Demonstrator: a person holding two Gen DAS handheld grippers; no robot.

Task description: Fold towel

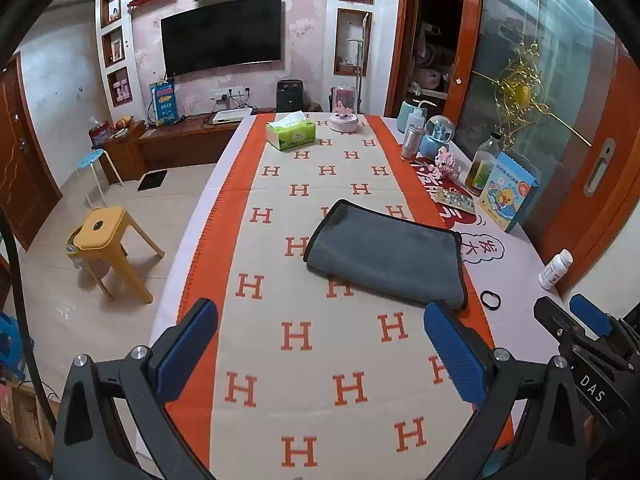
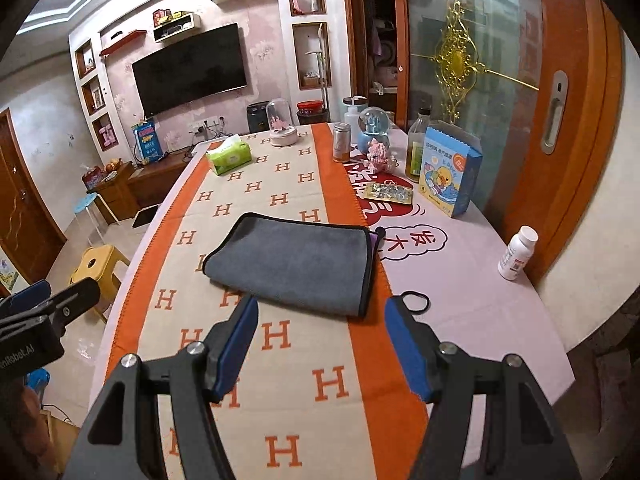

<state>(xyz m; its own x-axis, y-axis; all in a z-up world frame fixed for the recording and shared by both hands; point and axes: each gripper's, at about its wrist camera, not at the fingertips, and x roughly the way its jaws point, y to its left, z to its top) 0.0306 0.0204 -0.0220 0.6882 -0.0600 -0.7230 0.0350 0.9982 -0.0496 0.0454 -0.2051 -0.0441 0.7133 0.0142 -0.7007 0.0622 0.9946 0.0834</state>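
A grey towel (image 1: 386,254) with black trim lies folded flat on the orange and cream H-pattern cloth; it also shows in the right wrist view (image 2: 294,262). My left gripper (image 1: 320,320) is open and empty, held above the cloth just short of the towel's near edge. My right gripper (image 2: 322,316) is open and empty, its fingertips close to the towel's near edge. The right gripper also shows at the right edge of the left wrist view (image 1: 576,320). The left gripper also shows at the left edge of the right wrist view (image 2: 48,304).
A black hair tie (image 2: 414,302) lies right of the towel. A white pill bottle (image 2: 518,254), a blue duck box (image 2: 450,172), bottles, a snow globe (image 2: 374,126) and a green tissue box (image 2: 230,156) stand on the table. A yellow stool (image 1: 108,242) stands left.
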